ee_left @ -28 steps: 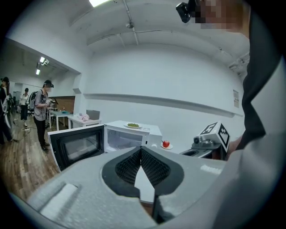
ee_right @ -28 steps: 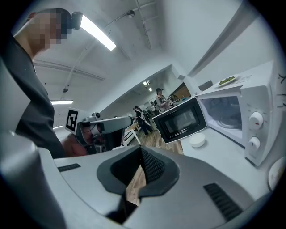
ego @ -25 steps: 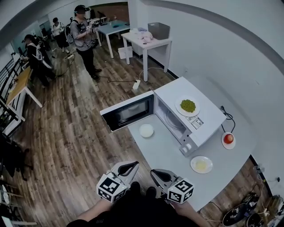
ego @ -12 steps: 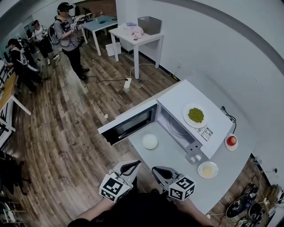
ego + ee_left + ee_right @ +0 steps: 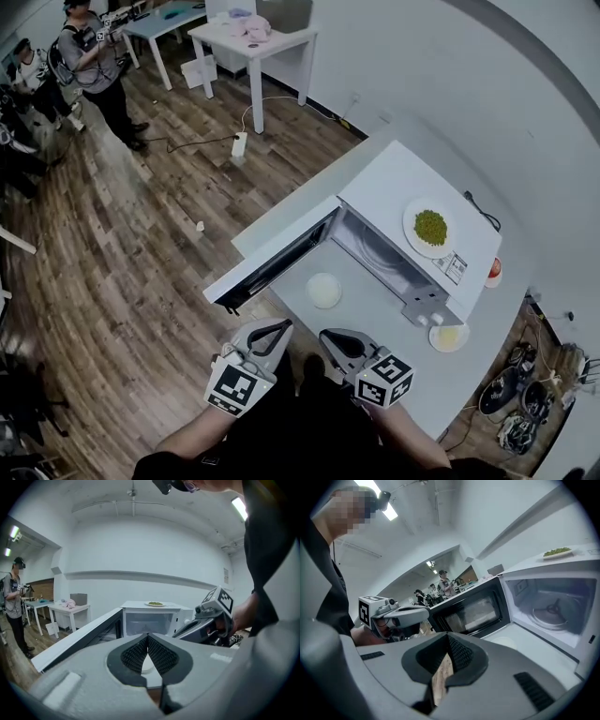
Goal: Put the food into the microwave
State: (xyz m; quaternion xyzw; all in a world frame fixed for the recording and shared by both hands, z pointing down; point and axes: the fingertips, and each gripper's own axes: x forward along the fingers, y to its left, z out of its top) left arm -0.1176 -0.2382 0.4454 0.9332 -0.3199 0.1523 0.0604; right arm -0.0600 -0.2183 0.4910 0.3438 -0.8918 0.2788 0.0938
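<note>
The head camera looks steeply down from above on the tabletop [image 5: 375, 330] and the open microwave [image 5: 382, 190]. Cameras riding the left tool [image 5: 274, 330] and right tool [image 5: 332, 339] look low along their jaws, near the tabletop, at that microwave; each catches the other tool.

- Microwave [image 5: 394, 187]: white, its door [image 5: 272, 267] with a black window.
- Plate [image 5: 411, 216] on top of the microwave: white, with green food [image 5: 430, 228].
- Dish [image 5: 324, 290] in front of the microwave: off-white.
- Small plate [image 5: 449, 337] at the microwave's right corner: white, pale yellow in the middle.
- Counter [image 5: 370, 328] under the microwave: pale grey.
- Floor [image 5: 122, 244] left of the microwave: brown wood planks.
- Left gripper [image 5: 283, 324] and right gripper [image 5: 324, 333]: grey, with black-and-white square-marker cubes.
</note>
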